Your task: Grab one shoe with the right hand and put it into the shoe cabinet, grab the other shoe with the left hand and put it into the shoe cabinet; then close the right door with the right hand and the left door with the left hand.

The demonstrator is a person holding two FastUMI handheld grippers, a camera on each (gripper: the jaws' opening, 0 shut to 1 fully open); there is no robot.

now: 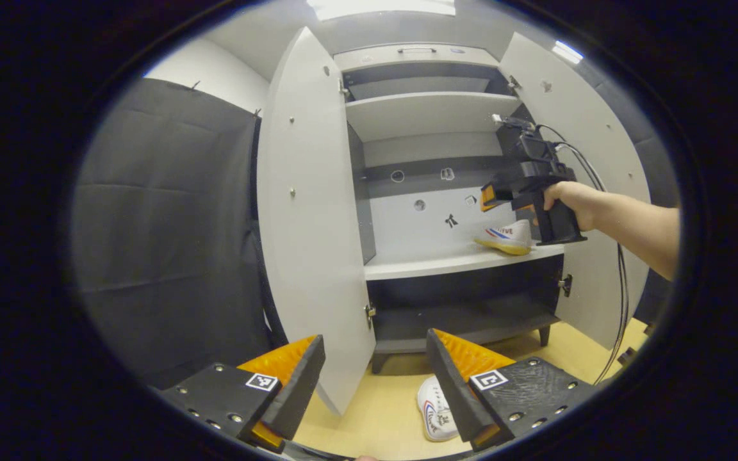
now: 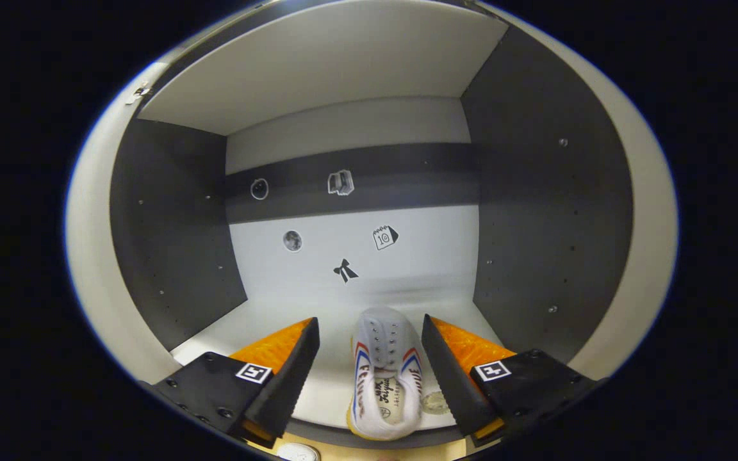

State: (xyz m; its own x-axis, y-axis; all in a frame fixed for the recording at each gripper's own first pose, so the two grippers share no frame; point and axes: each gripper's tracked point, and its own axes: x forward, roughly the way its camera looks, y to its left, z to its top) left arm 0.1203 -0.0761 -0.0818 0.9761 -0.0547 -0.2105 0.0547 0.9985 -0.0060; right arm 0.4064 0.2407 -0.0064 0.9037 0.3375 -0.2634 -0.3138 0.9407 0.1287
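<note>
In the right gripper view, the right gripper (image 2: pixel 369 371) is standing inside the tall white-and-grey shoe cabinet (image 2: pixel 535 211) with both fingers spread wide apart. A white canvas shoe with red and blue side stripes and a yellowish sole (image 2: pixel 383 378) is lying on the white middle shelf (image 2: pixel 266 320) between the fingers, toe pointing away from them toward the back panel, and neither finger is pressing on it. Beyond the toe, small stickers (image 2: pixel 345 271) are dotting the back panel.

In the left gripper view, the left gripper (image 1: pixel 375 378) is hanging low in front of the cabinet, its fingers also wide open and holding nothing. The second white shoe with matching stripes (image 1: pixel 434 410) is lying on the pale wooden floor (image 1: pixel 369 416), just inside the right-hand finger, which is partly covering it. Past the left-hand fingertip the white left door (image 1: pixel 311 224) is standing open; farther off beyond the right-hand finger, the white right door (image 1: pixel 599 147) is open too. A person's hand (image 1: pixel 571 200) is holding the right gripper at the middle shelf, just above the first shoe.
</note>
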